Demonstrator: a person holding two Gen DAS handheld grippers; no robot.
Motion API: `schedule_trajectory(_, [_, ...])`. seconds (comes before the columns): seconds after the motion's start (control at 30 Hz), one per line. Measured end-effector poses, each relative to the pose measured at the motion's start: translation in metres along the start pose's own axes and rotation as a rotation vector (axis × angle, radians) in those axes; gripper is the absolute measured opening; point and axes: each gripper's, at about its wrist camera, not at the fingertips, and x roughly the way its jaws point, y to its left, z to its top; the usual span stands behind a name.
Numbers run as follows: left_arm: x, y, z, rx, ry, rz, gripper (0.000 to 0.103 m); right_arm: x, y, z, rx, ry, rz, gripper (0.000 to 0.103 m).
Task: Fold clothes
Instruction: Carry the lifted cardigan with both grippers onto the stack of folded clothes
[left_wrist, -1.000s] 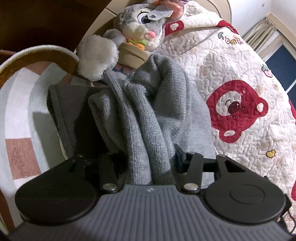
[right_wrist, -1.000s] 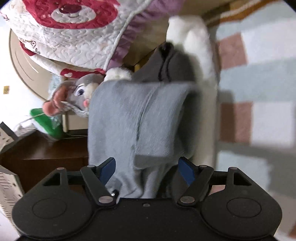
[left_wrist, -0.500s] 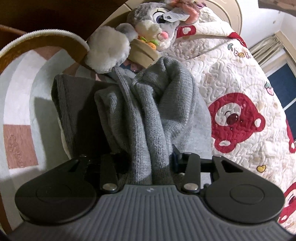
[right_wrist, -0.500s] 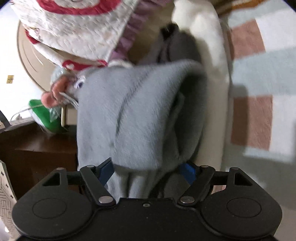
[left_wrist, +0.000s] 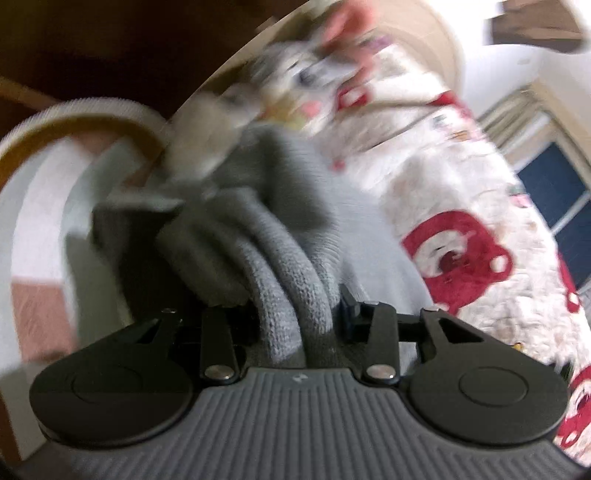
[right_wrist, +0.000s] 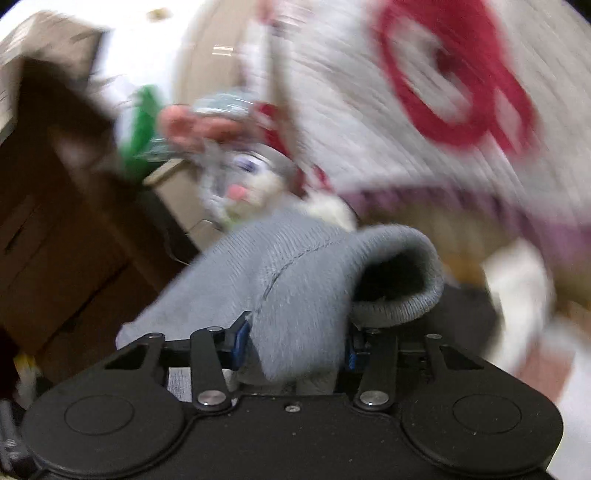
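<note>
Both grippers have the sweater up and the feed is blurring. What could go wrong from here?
1. The sweater is bunched thick in the left gripper; layers may slip unevenly.
2. The plush rabbit sits close behind the sweater and could get dragged.
3. The cuff hangs loose beside the right gripper and may fold crooked.

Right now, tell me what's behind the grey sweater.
Behind the sweater sits a blurred plush bunny, with the bear quilt beside it. The sweater covers the bunny's lower body, so what it rests on can't be seen.
</note>
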Motion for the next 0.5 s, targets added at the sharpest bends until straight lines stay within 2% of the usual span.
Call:
schedule_trajectory(0.03, [0.003, -0.008, -0.003, 0.033, 0.023, 0.016, 0.037, 0.002, 0.003, 0.011, -0.037, -0.008, 0.003, 0.052])
schedule_trajectory(0.1, [0.013, -0.016, -0.009, 0.069, 0.105, 0.056, 0.037, 0.012, -0.004, 0.020, -0.056, 0.039, -0.060, 0.051])
schedule_trajectory(0.17, [0.023, -0.007, -0.017, 0.016, 0.180, 0.077, 0.038, 0.015, -0.016, 0.010, -0.036, 0.093, -0.125, 0.051])
schedule_trajectory(0.2, [0.023, -0.003, -0.017, -0.006, 0.193, 0.076, 0.039, 0.016, -0.023, 0.002, -0.020, 0.119, -0.154, 0.052])
schedule_trajectory(0.3, [0.020, -0.001, -0.009, -0.007, 0.204, 0.056, 0.039, 0.008, -0.041, -0.018, 0.067, 0.133, -0.162, 0.053])
schedule_trajectory(0.4, [0.019, -0.006, -0.010, 0.021, 0.204, 0.058, 0.037, -0.003, -0.054, -0.021, 0.198, 0.122, -0.137, 0.058])
schedule_trajectory(0.47, [0.017, -0.003, -0.010, -0.028, 0.189, 0.053, 0.035, -0.005, -0.056, -0.021, 0.259, 0.129, -0.113, 0.066])
schedule_trajectory(0.5, [0.016, -0.002, -0.008, -0.047, 0.176, 0.033, 0.034, -0.004, -0.054, -0.025, 0.286, 0.141, -0.101, 0.075])
